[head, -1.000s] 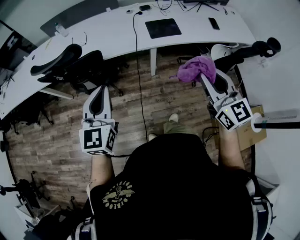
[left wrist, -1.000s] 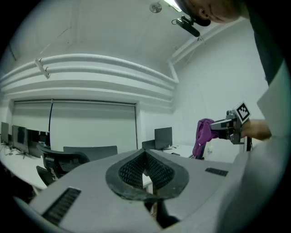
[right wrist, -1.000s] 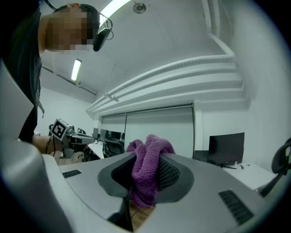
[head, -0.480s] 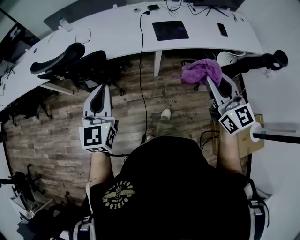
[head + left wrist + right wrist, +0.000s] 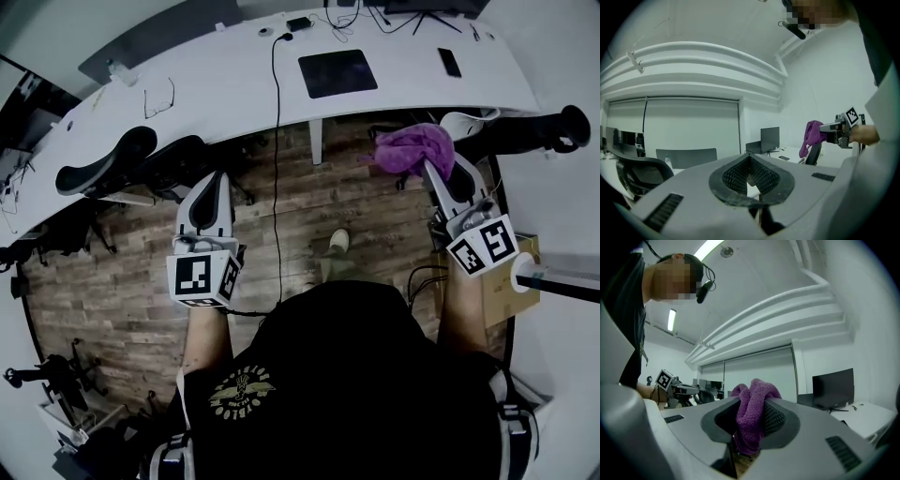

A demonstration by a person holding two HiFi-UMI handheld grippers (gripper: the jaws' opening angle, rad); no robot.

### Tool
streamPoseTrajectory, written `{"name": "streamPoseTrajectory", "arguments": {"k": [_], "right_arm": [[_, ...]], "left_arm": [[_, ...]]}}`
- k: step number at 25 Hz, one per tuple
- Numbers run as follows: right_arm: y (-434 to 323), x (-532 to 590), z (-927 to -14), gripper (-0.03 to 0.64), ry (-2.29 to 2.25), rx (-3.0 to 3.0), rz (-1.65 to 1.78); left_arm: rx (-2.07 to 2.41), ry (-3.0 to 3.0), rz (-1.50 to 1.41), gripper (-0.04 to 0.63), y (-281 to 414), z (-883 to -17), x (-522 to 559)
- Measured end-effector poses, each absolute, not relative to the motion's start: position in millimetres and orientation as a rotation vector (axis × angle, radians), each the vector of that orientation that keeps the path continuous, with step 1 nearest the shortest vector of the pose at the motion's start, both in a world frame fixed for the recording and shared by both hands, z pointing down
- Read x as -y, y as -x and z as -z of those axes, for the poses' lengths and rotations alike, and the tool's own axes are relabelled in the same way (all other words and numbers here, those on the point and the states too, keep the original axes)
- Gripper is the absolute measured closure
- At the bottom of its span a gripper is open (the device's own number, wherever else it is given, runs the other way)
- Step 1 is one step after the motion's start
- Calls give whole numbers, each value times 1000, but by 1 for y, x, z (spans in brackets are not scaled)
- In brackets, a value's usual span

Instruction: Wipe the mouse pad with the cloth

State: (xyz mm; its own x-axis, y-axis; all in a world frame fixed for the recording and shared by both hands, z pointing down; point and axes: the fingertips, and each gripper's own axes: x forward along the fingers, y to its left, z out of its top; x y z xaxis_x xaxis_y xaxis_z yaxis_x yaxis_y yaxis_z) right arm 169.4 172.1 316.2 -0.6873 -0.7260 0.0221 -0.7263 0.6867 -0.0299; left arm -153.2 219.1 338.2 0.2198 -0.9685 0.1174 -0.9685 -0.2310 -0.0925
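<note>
A dark mouse pad (image 5: 337, 73) lies on the curved white desk (image 5: 216, 84) at the far side. Over the wooden floor short of the desk, my right gripper (image 5: 431, 163) is shut on a bunched purple cloth (image 5: 412, 148). In the right gripper view the cloth (image 5: 752, 418) fills the gap between the jaws and hangs below them. My left gripper (image 5: 213, 180) hovers over the floor at the left, shut with nothing in it. Its jaws meet in the left gripper view (image 5: 750, 159), where the cloth (image 5: 812, 136) shows off to the right.
Black office chairs (image 5: 122, 159) stand at the desk's left and another chair (image 5: 525, 131) at the right. A cable (image 5: 277, 169) hangs from the desk to the floor. Glasses (image 5: 157, 97) and a phone (image 5: 449, 62) lie on the desk. A cardboard box (image 5: 502, 281) sits by my right arm.
The person and both grippers have moved slightly towards the desk. The cloth stays held in the right gripper; the left stays shut and empty.
</note>
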Motion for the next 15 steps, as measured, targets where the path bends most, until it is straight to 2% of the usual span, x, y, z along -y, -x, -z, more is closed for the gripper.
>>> {"name": "streamPoseTrajectory", "arguments": {"k": [15], "right_arm": [[-235, -65, -319, 523, -1282, 2911, -113]], "left_arm": [[1967, -2508, -244, 594, 99, -303, -102]]}}
